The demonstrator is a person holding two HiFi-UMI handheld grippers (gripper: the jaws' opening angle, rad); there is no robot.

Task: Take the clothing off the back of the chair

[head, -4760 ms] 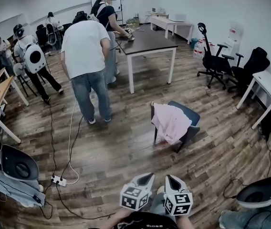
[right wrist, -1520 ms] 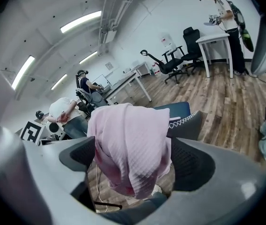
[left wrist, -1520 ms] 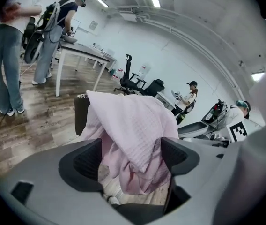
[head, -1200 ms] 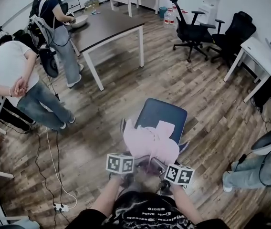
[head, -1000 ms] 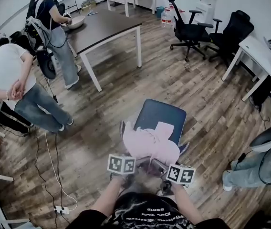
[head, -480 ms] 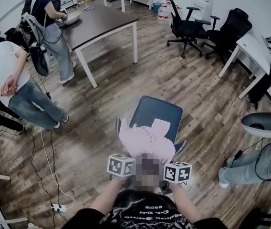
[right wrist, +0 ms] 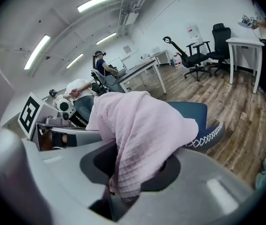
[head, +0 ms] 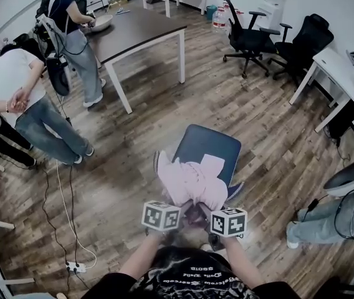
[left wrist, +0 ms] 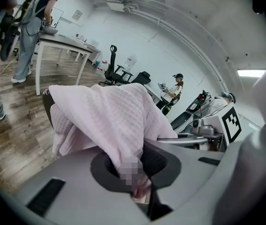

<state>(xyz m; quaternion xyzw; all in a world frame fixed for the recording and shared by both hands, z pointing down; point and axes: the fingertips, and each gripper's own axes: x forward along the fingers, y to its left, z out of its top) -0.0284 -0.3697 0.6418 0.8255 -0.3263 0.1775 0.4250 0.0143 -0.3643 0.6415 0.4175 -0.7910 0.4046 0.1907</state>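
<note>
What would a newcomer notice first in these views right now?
The pink garment draped over the back of the blue chair, low in the middle of the head view. Both the left gripper and the right gripper have just been closing on its near edge, fabric pinched between their jaws. Upper left, two people stand near a dark table.

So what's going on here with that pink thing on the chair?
A person holds a gripper in each hand and is taking a pink garment off the back of a blue chair. The left gripper and right gripper have just been closing, each pinching a fold of it. It is draped over the chair back, not lifted off yet.
</note>
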